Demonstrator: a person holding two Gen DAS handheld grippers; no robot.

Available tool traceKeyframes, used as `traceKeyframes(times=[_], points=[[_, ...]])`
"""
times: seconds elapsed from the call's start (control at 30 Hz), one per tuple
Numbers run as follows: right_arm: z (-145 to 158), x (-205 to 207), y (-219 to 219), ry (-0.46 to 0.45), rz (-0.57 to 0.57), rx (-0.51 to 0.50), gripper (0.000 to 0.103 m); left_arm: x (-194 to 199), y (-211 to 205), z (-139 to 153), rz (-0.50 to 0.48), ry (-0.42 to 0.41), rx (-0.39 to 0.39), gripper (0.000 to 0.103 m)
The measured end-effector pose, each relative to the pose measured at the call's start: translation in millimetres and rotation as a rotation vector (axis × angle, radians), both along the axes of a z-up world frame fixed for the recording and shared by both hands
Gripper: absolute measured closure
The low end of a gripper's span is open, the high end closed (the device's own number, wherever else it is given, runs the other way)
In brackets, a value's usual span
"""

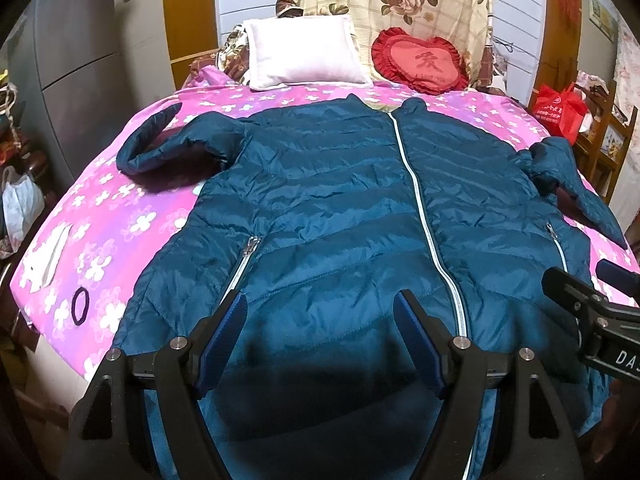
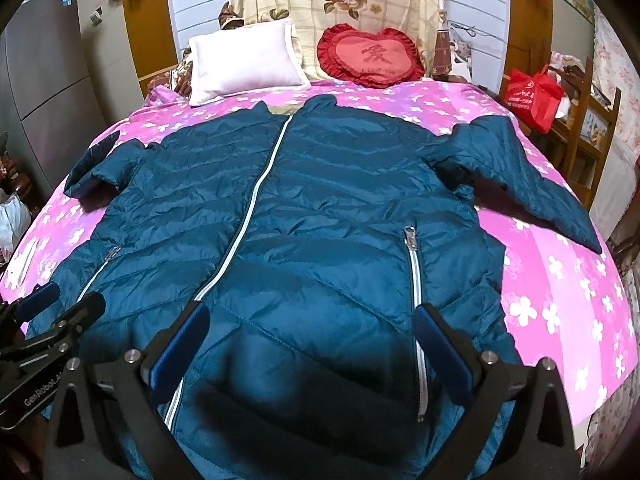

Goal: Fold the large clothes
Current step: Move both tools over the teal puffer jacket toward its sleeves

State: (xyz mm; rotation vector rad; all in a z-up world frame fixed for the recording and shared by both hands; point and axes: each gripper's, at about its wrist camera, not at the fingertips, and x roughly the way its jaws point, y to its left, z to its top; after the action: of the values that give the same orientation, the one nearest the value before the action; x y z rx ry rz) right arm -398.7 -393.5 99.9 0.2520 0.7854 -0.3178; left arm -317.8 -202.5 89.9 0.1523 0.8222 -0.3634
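Note:
A dark teal quilted jacket (image 1: pixel 340 208) lies flat, front up, on the pink flowered bed, zipped with a white zipper (image 1: pixel 420 208), collar toward the pillows. It also shows in the right wrist view (image 2: pixel 320 216). Its left sleeve (image 1: pixel 160 148) curls outward; its right sleeve (image 2: pixel 528 184) stretches toward the bed's right edge. My left gripper (image 1: pixel 322 308) is open and empty above the jacket's lower left hem. My right gripper (image 2: pixel 314 320) is open and empty above the lower right part, near the pocket zipper (image 2: pixel 414 268). Each gripper shows at the other view's edge.
A white pillow (image 1: pixel 304 52) and a red heart cushion (image 1: pixel 420 62) lie at the bed's head. A dark hair tie (image 1: pixel 80 306) and a white paper (image 1: pixel 50 258) lie on the pink sheet (image 1: pixel 120 216) at left. A red bag (image 2: pixel 532 96) sits on a chair at right.

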Motion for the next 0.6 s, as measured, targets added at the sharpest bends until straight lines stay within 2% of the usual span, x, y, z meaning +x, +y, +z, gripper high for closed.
traceKeyframes(times=[0.33, 0.6], points=[[-0.2, 17.1, -7.7, 0.001, 0.003, 0.000, 0.000, 24.5, -5.8, 4.9, 0.020, -0.019, 0.010, 0.050], [-3.9, 34.3, -5.9, 0.024, 0.014, -0.017, 0.000, 37.0, -11.5, 2.3, 0.022, -0.002, 0.012, 0.050]])
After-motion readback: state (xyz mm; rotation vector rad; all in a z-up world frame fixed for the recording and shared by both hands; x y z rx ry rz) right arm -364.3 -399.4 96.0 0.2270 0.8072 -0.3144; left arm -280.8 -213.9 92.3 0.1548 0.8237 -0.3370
